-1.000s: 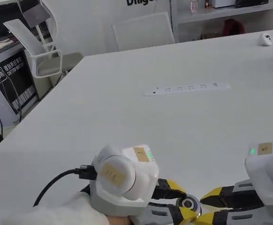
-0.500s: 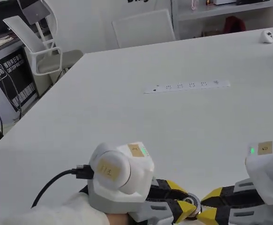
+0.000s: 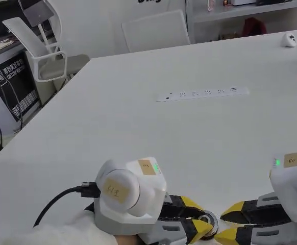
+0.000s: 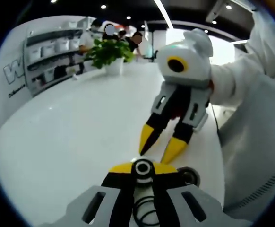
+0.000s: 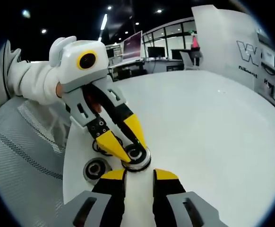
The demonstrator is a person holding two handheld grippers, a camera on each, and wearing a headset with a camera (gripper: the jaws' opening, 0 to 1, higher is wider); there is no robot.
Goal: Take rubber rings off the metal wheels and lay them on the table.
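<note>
On the counter (image 3: 138, 132), my left gripper (image 3: 204, 223) jaws clamp a metal wheel (image 5: 136, 157), right gripper (image 3: 221, 225) jaws ajar, empty beside it; I'd pinch its probably stretchy rubber ring (image 5: 132, 152).

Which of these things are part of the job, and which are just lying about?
Job: left gripper, shut on a wheel; right gripper, open; spare wheel on the table.
Lying about: power strip; small white object; chair; plant.
</note>
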